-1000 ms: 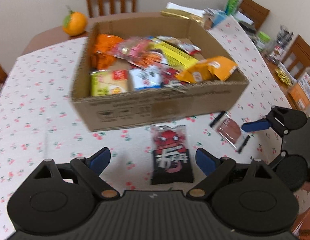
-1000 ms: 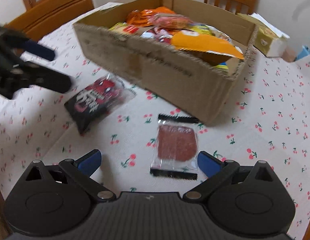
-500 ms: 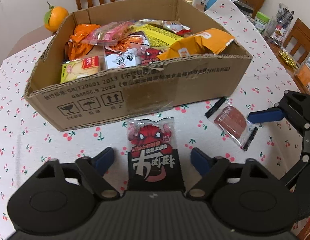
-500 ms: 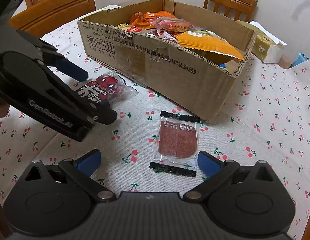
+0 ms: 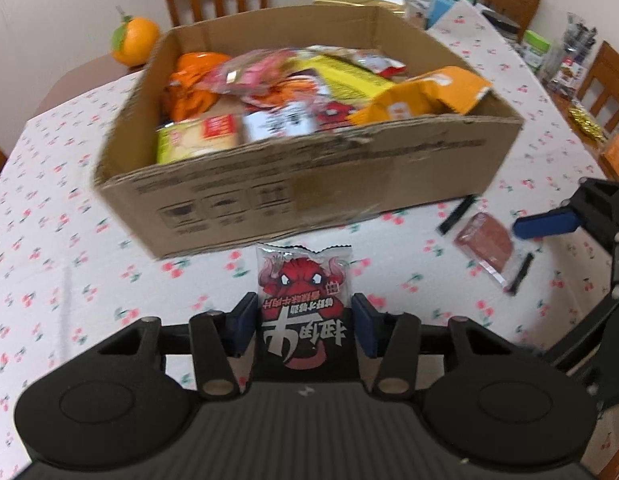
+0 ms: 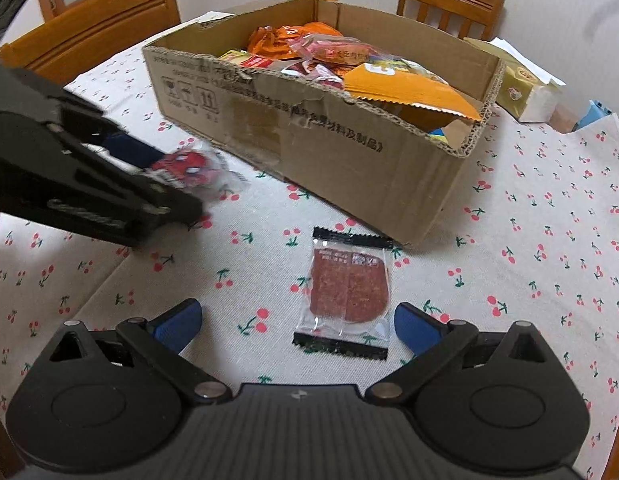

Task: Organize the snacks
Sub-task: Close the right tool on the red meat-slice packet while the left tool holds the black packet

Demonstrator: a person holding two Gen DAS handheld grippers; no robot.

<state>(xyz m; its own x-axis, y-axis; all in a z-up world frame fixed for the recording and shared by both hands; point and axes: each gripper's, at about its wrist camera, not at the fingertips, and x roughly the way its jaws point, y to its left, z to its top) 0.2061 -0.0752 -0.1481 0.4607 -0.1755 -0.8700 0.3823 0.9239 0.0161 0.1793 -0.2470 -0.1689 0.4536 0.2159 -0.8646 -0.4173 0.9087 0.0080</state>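
Observation:
My left gripper (image 5: 304, 328) is shut on a black and red snack packet (image 5: 303, 312) and holds it just in front of the cardboard box (image 5: 309, 196); the packet also shows in the right wrist view (image 6: 189, 168). The box (image 6: 349, 152) is full of snack bags. A clear packet with a brown meat slice (image 6: 347, 292) lies flat on the tablecloth between the fingers of my open right gripper (image 6: 297, 326). It also shows at the right of the left wrist view (image 5: 485, 244).
An orange (image 5: 134, 40) sits behind the box. Wooden chairs (image 6: 93, 24) stand around the table. A yellow and white carton (image 6: 525, 92) and other clutter (image 5: 565, 56) lie at the far right. The cherry tablecloth (image 6: 549, 240) covers the table.
My left gripper has closed on the black and red packet and lifted it off the cloth. The right gripper has stayed open over the meat packet.

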